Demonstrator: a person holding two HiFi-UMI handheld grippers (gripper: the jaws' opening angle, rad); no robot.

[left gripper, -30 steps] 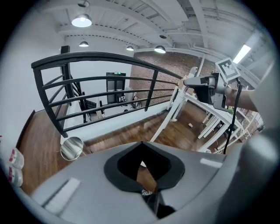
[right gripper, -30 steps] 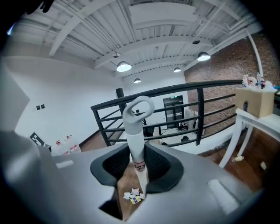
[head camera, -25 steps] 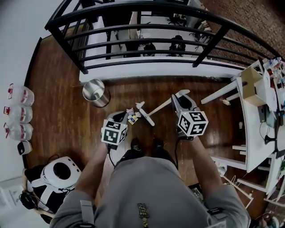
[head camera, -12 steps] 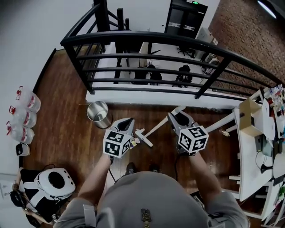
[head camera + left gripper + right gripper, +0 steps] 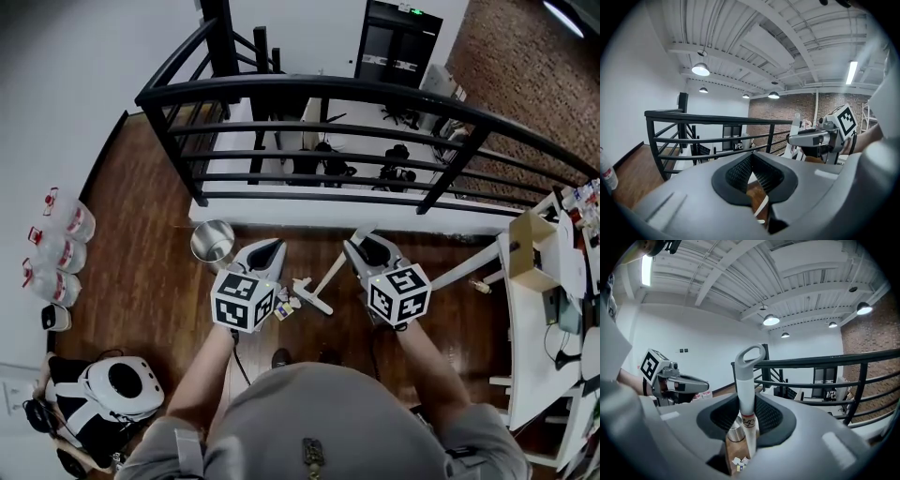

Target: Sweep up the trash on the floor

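Right hand-held gripper (image 5: 362,247) was clamped on the white broom handle (image 5: 744,390), partway down the shaft, with the grey hanging loop sticking out past the jaws. Left hand-held gripper (image 5: 266,248) was narrow: pad tips met, nothing between them. It hung just left of the broom with no contact.

Trash (image 5: 282,305) was a small cluster of paper bits on the wooden floor (image 5: 150,272), just left of the broom head (image 5: 314,297) and a little in front of the person's feet. The metal bin (image 5: 214,241) stood near it, further left, close to the railing (image 5: 375,94). No dustpan was visible. Couldn't tell whether the broom head was touching the floor.

Read: sweep barely started, scraps still loose.

To do this step well, probably:
- One-jaw grip on a long shaft will pivot. Bring the left gripper onto the handle lower down for a second hold.
- Set the head flat on the floor on the far side of the scraps, not on top of them.
- Use short, slow strokes. Paper that light should scatter under a fast flick.
- Gather it all into one pile clear of the bin base and the railing gap, so nothing slips under either.
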